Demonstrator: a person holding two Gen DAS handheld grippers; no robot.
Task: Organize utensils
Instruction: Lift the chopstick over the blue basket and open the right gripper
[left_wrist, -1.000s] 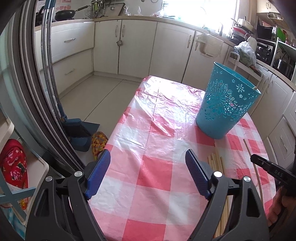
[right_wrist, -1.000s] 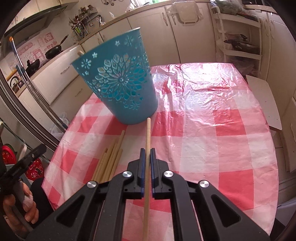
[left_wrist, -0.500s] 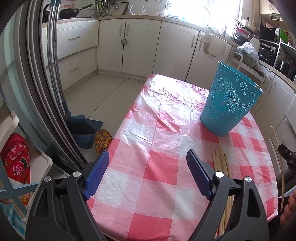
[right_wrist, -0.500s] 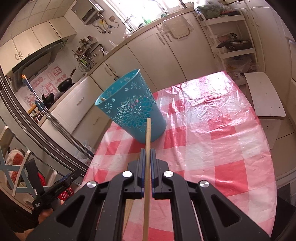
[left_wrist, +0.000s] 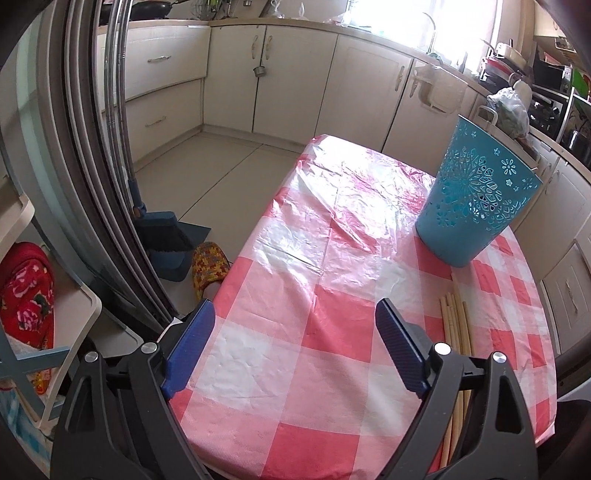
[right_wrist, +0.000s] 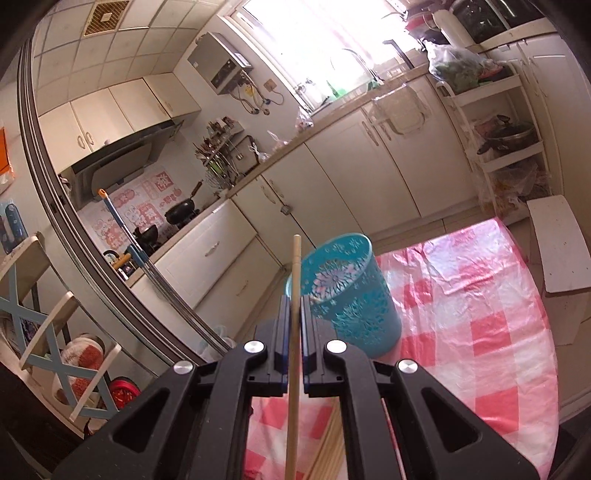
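A teal perforated basket (left_wrist: 476, 199) (right_wrist: 351, 291) stands upright on the red-and-white checked tablecloth (left_wrist: 332, 295). Several wooden chopsticks (left_wrist: 456, 325) lie in a bundle on the cloth in front of it, partly hidden under my right finger in the left wrist view. My left gripper (left_wrist: 295, 325) hovers over the near part of the table, its jaws opening wide with nothing between them. My right gripper (right_wrist: 293, 304) is shut on one wooden chopstick (right_wrist: 294, 321), held high above the table; its tip points up past the basket's rim on the left side.
The table's left edge drops to the tiled floor, where a dustpan (left_wrist: 173, 236) and a patterned slipper (left_wrist: 208, 264) lie. Kitchen cabinets (left_wrist: 280, 77) line the far walls. A white bench (right_wrist: 557, 243) stands beyond the table's right side.
My right gripper has risen with the chopstick and tilted upward, so the basket now sits lower and smaller in its view. The right gripper has left the left wrist view.
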